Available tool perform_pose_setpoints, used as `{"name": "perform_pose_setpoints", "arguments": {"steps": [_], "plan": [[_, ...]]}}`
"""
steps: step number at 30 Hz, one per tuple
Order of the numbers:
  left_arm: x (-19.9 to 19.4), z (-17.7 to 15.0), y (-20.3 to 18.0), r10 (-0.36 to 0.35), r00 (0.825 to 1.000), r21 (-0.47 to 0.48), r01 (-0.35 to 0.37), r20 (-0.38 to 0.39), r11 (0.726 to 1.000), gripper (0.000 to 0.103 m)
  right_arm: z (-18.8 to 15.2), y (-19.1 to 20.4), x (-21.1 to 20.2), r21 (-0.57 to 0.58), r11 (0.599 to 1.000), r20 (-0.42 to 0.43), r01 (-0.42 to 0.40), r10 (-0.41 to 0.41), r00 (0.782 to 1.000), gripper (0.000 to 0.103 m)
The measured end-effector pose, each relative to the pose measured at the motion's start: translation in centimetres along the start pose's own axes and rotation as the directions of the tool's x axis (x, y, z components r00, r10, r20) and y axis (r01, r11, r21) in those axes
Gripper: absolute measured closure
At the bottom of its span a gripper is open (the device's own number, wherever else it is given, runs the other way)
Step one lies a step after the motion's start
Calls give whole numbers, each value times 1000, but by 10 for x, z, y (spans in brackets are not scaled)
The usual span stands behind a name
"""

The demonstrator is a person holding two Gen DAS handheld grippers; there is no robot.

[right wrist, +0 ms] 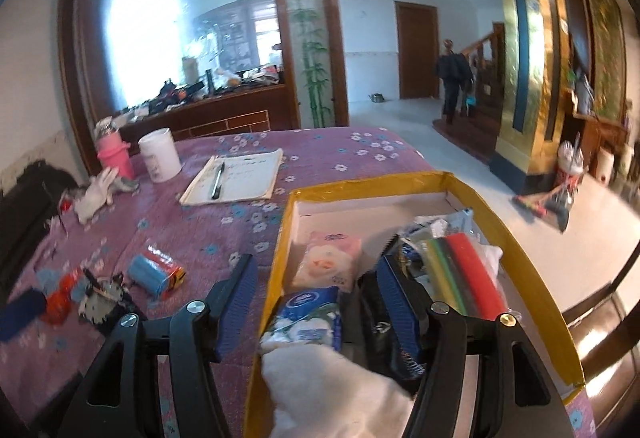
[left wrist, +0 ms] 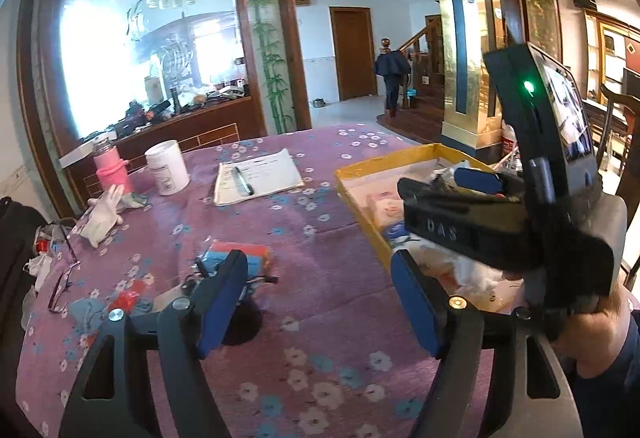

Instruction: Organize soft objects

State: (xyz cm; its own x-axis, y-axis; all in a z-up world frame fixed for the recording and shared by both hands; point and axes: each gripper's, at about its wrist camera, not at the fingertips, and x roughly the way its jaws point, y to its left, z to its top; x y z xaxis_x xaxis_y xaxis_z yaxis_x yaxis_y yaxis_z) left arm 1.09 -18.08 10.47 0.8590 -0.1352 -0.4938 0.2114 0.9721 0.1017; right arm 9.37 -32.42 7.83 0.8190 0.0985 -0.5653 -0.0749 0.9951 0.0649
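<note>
A yellow cardboard box (right wrist: 532,278) stands on the purple flowered tablecloth (right wrist: 208,234). Inside lie a pink tissue pack (right wrist: 328,258), a blue pack (right wrist: 308,312), a packet of coloured rolls (right wrist: 464,270) and a white fluffy cloth (right wrist: 320,386). My right gripper (right wrist: 318,302) hovers open over the box's left wall, one finger outside it and one inside, pads touching nothing. My left gripper (left wrist: 320,302) is open over bare cloth. A blue and orange roll pack (left wrist: 248,254) lies just beyond its left finger. The left wrist view shows the right gripper (left wrist: 434,181) above the box (left wrist: 360,213).
Small loose items (right wrist: 100,302), a white glove (right wrist: 96,193), a pink bottle (right wrist: 114,151), a white jar (right wrist: 160,153) and a notebook with a pen (right wrist: 236,177) sit on the table. Glasses (left wrist: 64,278) lie near the left edge. A person (right wrist: 452,77) stands far off by the stairs.
</note>
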Motion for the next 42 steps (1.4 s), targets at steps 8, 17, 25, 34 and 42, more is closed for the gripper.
{"name": "perform_pose_setpoints", "arguments": {"steps": [8, 17, 25, 34, 42], "plan": [[-8, -4, 40, 57, 998, -44, -56, 9, 997, 29, -4, 18, -1, -62, 998, 7, -22, 22, 1000, 25], [-16, -24, 146, 167, 986, -269, -169, -28, 948, 29, -6, 22, 2, -73, 997, -4, -25, 25, 1000, 25], [21, -49, 273, 141, 901, -516, -357, -410, 779, 28, -8, 27, 5, -78, 996, -16, -39, 38, 999, 25], [78, -79, 301, 3, 894, -601, -303, -447, 739, 29, -11, 30, 7, -81, 995, -30, -52, 50, 998, 25], [76, -82, 308, 9, 917, -617, -275, -398, 737, 60, -13, 39, 2, -100, 986, -3, -131, 132, 991, 25]]}}
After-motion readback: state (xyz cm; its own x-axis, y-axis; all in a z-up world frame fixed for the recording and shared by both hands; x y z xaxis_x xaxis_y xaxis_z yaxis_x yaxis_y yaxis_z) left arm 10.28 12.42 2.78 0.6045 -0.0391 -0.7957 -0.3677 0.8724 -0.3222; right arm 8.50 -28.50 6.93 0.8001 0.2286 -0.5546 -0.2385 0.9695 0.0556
